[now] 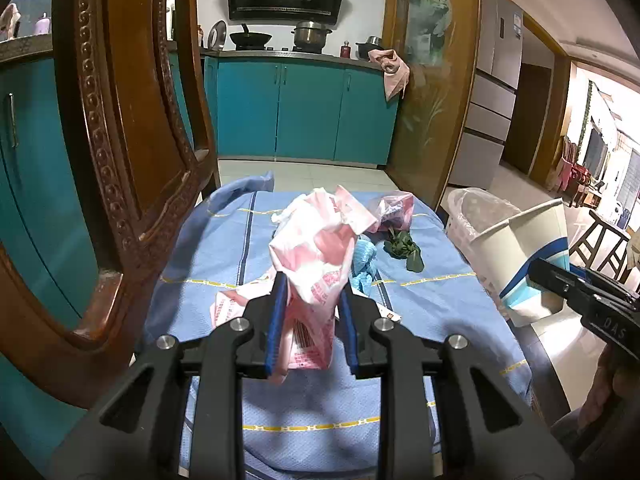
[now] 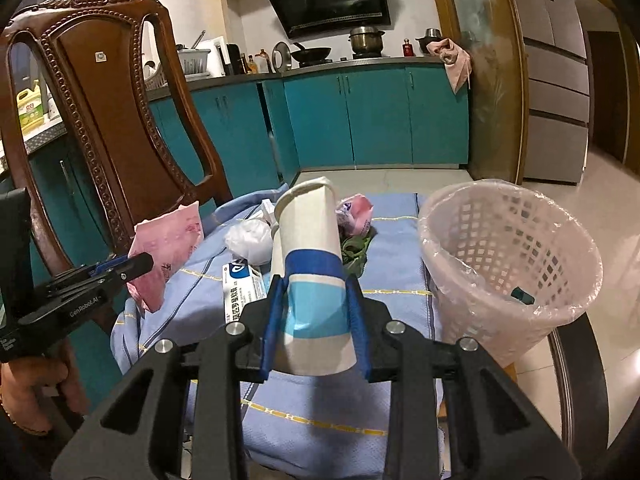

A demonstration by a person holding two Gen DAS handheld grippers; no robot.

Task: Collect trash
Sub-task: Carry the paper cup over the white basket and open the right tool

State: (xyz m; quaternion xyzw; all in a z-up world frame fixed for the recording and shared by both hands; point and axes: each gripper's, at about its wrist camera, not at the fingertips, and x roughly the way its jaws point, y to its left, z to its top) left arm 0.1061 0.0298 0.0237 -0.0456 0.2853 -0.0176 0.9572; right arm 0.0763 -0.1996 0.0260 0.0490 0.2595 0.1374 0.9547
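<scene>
Pinching a crumpled pink-and-white printed wrapper [image 1: 316, 264], the left gripper [image 1: 310, 320] holds it above the blue cloth [image 1: 432, 304]; the right gripper [image 2: 316, 320] clamps a squashed white, blue-banded paper cup [image 2: 310, 264] beside the lined basket [image 2: 508, 264] at the cloth's right edge.

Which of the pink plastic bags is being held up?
The printed pink bag pinched in the left gripper; the other pink bag lies on the blue cloth.

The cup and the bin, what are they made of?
The cup looks like paper: matte white with printed blue bands and a rim squashed out of round. The bin looks like pale plastic: a moulded lattice of square holes, lined with a thin, glossy, see-through bag.
</scene>
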